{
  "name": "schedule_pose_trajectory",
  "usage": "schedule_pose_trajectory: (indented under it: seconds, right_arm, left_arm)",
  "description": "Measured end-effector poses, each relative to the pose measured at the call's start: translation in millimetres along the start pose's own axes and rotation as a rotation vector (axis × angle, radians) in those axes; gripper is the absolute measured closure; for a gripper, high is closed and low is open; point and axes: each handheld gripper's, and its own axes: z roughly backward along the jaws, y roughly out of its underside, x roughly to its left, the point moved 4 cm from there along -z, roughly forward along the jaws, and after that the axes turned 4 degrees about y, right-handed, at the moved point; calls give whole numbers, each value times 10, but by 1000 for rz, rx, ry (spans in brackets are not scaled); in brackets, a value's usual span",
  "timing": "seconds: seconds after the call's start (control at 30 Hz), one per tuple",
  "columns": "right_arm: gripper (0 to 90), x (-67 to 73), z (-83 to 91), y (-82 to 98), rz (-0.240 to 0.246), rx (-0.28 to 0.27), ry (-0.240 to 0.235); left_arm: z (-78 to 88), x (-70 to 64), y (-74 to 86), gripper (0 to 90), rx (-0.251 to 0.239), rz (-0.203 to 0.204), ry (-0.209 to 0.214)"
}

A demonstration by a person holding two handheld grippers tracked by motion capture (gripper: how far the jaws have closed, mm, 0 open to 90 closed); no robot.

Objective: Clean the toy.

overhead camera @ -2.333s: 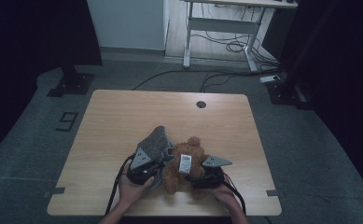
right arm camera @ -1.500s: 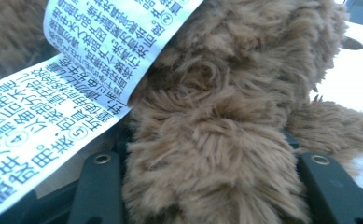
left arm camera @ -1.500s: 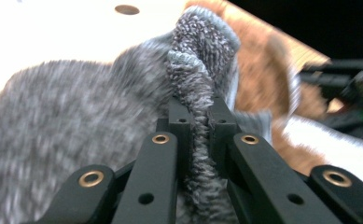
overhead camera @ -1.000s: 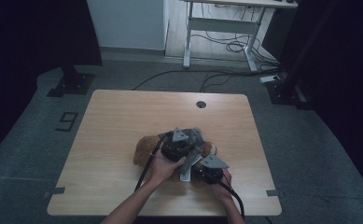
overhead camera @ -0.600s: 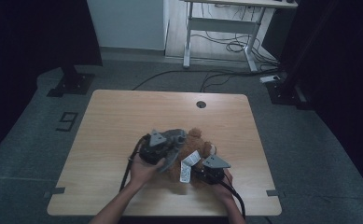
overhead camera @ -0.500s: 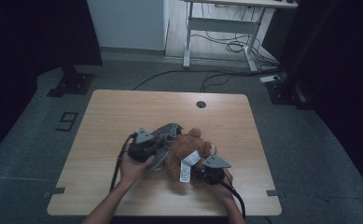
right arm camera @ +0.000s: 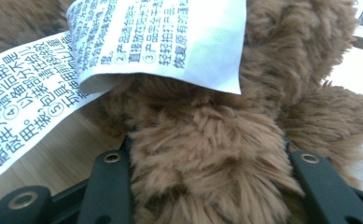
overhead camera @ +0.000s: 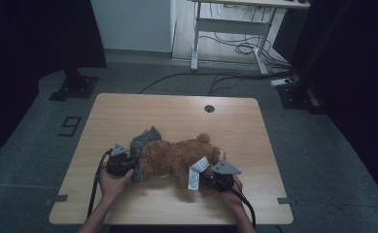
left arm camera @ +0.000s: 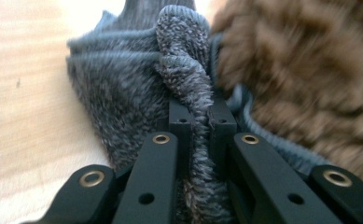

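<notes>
lab, wooden table (overhead camera: 177, 111), floor cables (overhead camera: 225, 80)

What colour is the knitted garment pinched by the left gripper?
Grey; the knitted garment shows best in the left gripper view.

A brown plush teddy bear (overhead camera: 177, 158) lies on its side near the front edge of the surface, a white printed tag (overhead camera: 195, 174) hanging from it. A grey knitted garment (overhead camera: 143, 145) bunches at its left end, partly pulled off.

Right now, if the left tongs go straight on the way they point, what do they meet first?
The left tongs, shut on the grey knitted cloth, point toward the brown teddy bear. Beyond the cloth they would probably meet the bear's body first; depth is unclear.
</notes>
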Motion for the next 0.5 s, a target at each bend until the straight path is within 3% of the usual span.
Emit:
schedule_pose_trajectory:
  seconds: [0.1,0.23,0.4,0.5]
  right_arm:
    - [524,-4,3,2,0,0,-2]
    - [524,-2,3,1,2,-1,-2]
    - [524,3,6,2,5,-2,1]
    - [522,4,13,5,7,-1,-2]
  left_arm:
    - [137,-134,-254,836,-59,-37,11]
    - [202,-409,-593,831,-109,-72,65]
    - [-46,-790,-867,831,-63,-147,107]
    - [-283,-878,-864,830,0,-160,100]
